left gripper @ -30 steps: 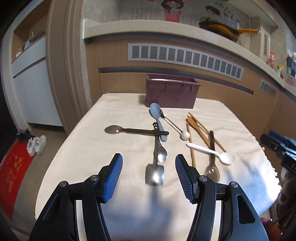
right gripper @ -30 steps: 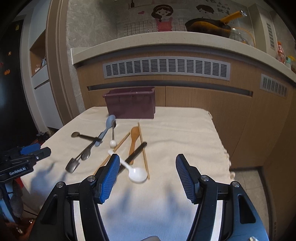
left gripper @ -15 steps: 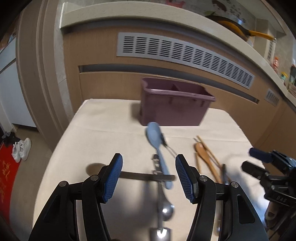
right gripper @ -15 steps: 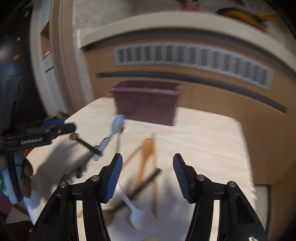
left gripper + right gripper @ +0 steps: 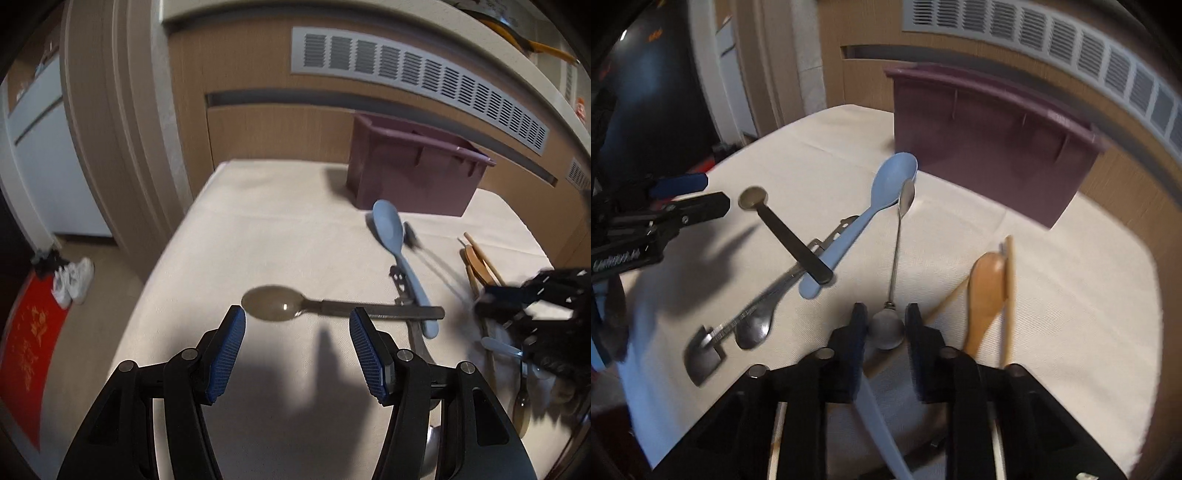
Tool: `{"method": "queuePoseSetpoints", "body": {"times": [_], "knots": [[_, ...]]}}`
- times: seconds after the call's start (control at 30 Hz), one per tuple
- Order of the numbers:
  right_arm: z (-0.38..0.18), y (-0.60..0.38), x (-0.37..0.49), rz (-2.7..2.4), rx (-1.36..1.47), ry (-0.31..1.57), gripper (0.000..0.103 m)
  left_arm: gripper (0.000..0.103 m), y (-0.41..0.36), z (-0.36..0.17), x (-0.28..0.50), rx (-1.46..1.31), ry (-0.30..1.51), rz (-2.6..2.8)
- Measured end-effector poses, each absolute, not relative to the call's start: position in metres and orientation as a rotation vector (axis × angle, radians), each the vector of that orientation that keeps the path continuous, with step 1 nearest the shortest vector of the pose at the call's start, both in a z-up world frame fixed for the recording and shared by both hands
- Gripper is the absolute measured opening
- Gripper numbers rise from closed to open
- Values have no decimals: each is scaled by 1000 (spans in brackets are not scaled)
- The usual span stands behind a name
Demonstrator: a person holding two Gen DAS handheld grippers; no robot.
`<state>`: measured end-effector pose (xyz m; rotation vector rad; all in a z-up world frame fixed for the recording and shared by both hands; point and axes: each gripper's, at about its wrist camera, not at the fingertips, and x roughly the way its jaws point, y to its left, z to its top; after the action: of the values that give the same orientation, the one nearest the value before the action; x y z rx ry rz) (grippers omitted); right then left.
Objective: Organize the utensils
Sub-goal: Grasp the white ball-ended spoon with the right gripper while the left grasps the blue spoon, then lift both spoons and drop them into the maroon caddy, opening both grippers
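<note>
Both grippers have come in low over the cloth-covered table [image 5: 258, 229] since a second ago, when each hung back from the near edge with its tongs spread wide. The purple bin [image 5: 990, 144], where the utensils presumably belong, stands at the far edge, with nothing visibly in it; its inside is hidden from both views. The left gripper [image 5: 297, 354] keeps its tongs wide apart and empty, poised just short of the dark-handled spoon [image 5: 275, 308] lying crosswise near the table's middle. The right gripper [image 5: 886, 332] is closing, its tongs now narrow around the round ball end [image 5: 886, 334] of the thin metal spoon [image 5: 897, 243]; blur makes it hard to tell whether the pads already press on it. So a first pick looks begun, with every utensil still on the cloth. The white spoon [image 5: 877, 417] runs under the right gripper, mostly covered.
</note>
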<state>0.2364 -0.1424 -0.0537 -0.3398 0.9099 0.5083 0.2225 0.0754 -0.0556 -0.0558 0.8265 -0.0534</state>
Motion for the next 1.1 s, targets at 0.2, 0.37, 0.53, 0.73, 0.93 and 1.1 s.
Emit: {"method": "queuePoseSetpoints", "body": {"times": [0.2,0.37,0.53,0.73,0.93,1.1], "knots": [[11,-172,230,488,-301,743,19,55,65,-42,243,-141,827,-101],[38,-196,248,428,-190,693,19,55,13,-42,295,-143,884,-281],[52,-219,254,380,-139,681,19,55,-23,-58,343,-77,964,-195],[58,-234,254,346,-135,645,19,51,-35,-77,372,-29,1008,-57],[56,-242,255,344,-109,662,19,36,-24,-77,365,-73,1004,-84],[55,-247,245,355,-92,678,19,36,-10,-35,310,-130,798,-192]]}}
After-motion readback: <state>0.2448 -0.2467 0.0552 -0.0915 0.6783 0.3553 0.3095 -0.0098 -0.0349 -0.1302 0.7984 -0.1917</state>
